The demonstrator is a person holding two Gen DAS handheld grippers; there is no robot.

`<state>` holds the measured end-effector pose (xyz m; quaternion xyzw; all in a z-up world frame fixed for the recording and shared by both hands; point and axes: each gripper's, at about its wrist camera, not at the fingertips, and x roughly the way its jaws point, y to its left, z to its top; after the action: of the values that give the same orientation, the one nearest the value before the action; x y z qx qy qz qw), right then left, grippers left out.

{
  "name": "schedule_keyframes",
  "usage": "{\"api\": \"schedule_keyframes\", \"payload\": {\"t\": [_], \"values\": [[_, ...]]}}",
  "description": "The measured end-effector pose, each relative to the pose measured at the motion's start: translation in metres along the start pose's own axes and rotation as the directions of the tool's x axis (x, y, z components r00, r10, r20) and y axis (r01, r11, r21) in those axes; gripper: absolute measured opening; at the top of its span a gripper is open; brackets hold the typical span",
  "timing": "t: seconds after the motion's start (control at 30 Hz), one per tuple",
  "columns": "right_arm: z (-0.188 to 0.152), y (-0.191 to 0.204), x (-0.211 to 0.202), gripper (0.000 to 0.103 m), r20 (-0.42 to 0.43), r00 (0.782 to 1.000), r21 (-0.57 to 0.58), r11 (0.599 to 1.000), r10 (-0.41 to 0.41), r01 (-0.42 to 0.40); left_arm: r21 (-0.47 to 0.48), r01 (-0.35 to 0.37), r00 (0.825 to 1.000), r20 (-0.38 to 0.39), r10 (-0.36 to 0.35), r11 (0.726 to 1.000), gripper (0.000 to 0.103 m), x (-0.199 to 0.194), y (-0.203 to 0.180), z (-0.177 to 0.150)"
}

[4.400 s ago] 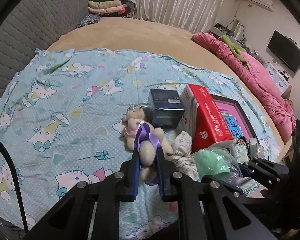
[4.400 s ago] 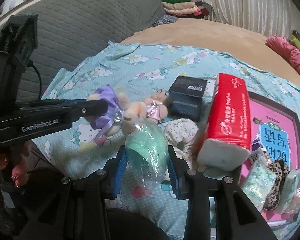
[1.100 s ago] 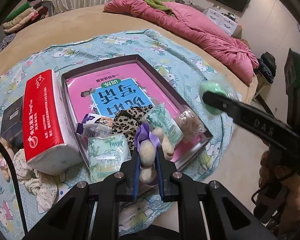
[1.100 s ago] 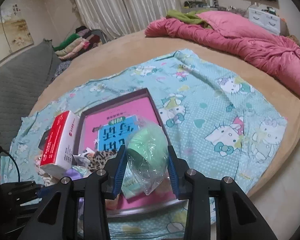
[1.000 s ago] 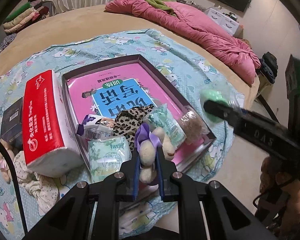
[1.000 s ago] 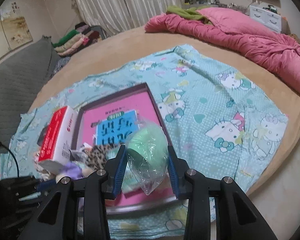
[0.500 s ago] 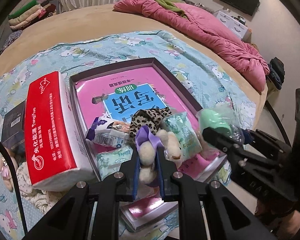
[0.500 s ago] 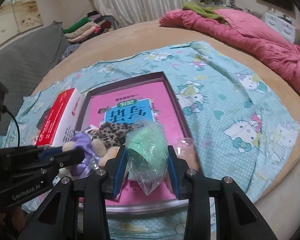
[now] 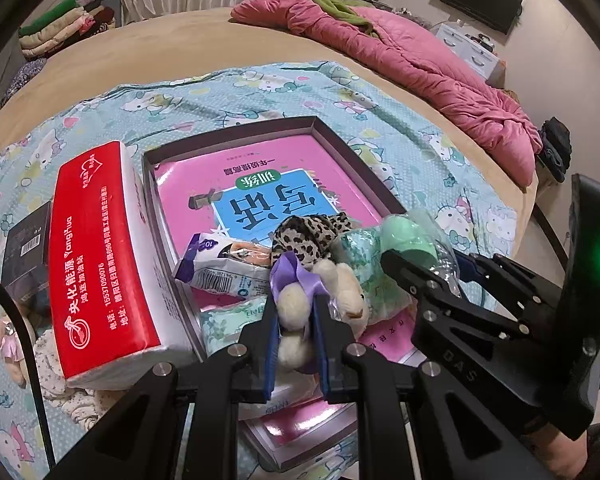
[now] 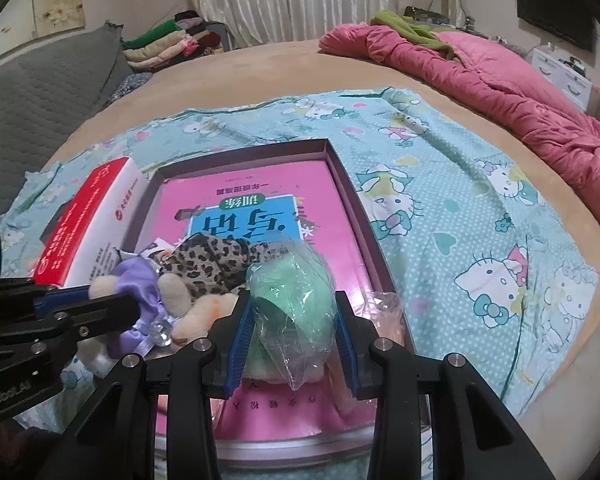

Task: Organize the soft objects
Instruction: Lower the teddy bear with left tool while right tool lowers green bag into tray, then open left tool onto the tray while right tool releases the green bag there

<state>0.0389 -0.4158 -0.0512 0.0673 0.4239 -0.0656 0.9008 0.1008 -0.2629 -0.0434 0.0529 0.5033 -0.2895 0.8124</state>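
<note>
My left gripper [image 9: 294, 320] is shut on a small cream plush bear with a purple dress [image 9: 296, 300], held over the near end of the shallow box [image 9: 332, 136] with a pink book inside. In the right wrist view the bear [image 10: 152, 292] shows at the left, pinched by the left gripper's fingers [image 10: 84, 308]. My right gripper [image 10: 294, 328] is shut on a green soft ball in a clear plastic bag [image 10: 296, 300], over the same near end of the box [image 10: 340, 176]. From the left wrist view the bagged green ball [image 9: 406, 236] sits at the right.
Inside the box lie a leopard-print cloth [image 9: 312, 228], several small packets [image 9: 216, 268] and a clear bag [image 10: 384, 312]. A red tissue pack [image 9: 96, 256] leans at the box's left, with a dark box [image 9: 24, 240], another small plush [image 9: 10, 340] and a white cloth [image 9: 64, 392] beyond. A pink quilt [image 10: 500, 84] lies far right.
Both grippers have come lower and nearer to the box's near end. The right gripper with the green ball has swung in close beside the bear.
</note>
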Motion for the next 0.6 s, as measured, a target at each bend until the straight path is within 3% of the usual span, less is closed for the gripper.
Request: {"api": "schedule_keyframes", "payload": {"t": [0.6], "values": [[0.005,0.003,0.013,0.044,0.001,1.0,0.0,1.0,0.01,-0.01,-0.013,0.003,1.0,-0.006,-0.003,1.0,0.016,0.0,0.006,0.0]]}}
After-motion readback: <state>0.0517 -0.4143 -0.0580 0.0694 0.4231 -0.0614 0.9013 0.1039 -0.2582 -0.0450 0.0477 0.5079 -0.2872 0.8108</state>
